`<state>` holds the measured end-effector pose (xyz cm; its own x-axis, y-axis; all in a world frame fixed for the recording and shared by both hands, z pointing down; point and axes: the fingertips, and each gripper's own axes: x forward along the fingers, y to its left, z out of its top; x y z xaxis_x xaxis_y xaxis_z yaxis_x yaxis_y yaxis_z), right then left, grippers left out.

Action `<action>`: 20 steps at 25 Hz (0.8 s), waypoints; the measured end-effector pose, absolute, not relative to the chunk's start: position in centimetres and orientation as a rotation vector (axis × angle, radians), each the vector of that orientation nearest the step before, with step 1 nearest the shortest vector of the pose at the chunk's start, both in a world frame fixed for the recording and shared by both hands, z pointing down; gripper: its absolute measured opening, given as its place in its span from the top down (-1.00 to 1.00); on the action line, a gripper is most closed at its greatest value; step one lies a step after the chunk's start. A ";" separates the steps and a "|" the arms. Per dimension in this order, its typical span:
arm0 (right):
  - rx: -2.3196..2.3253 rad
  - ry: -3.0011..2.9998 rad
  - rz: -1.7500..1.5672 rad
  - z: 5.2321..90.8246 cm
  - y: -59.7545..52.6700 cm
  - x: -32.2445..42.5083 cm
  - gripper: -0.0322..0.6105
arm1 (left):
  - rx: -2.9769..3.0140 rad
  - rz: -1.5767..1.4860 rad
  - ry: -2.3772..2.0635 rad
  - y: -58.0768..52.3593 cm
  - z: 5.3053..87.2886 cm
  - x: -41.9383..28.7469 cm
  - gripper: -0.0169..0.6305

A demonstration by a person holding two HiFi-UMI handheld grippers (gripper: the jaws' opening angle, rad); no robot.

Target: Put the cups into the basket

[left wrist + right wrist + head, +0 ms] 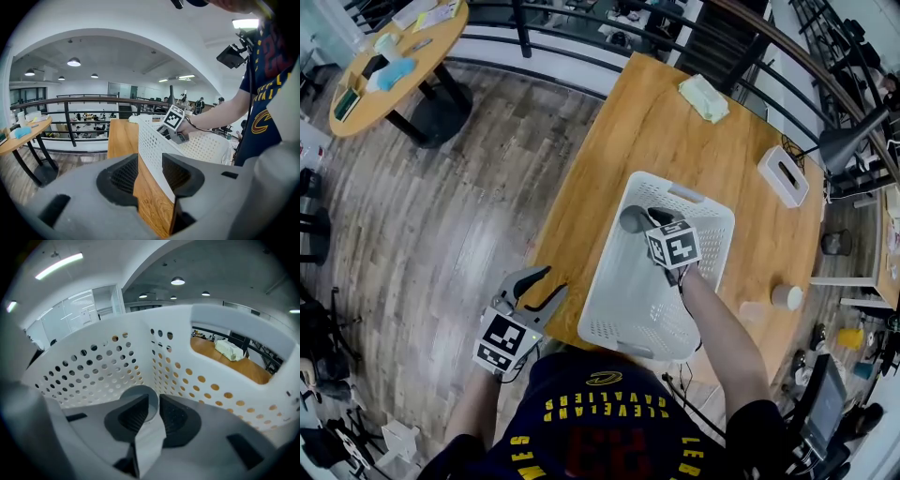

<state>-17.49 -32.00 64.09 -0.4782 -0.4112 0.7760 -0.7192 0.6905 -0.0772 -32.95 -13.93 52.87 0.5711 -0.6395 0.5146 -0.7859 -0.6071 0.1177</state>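
A white perforated basket stands on the wooden table. Inside its far end lies a grey cup. My right gripper reaches down into the basket beside it. In the right gripper view the grey cup's thin wall runs between the right gripper's pads, which stand slightly apart from it, so the gripper is open. My left gripper hovers open at the table's near left edge, short of the basket, holding nothing. A white cup and a clear cup stand on the table to the right of the basket.
A white tissue box and a pale green packet lie at the table's far end. A black railing curves behind it. A round table with small items stands at the upper left on the wood floor.
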 end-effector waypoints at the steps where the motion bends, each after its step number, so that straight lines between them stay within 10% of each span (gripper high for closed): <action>1: 0.874 -2.139 0.509 63.6 -32.0 -17.4 0.69 | 2.474 0.603 -1.173 -14.0 52.6 -32.9 0.46; 20: 1.111 -2.514 0.406 48.9 -27.7 -13.8 0.70 | 2.521 0.594 -1.339 -15.3 48.6 -30.5 0.46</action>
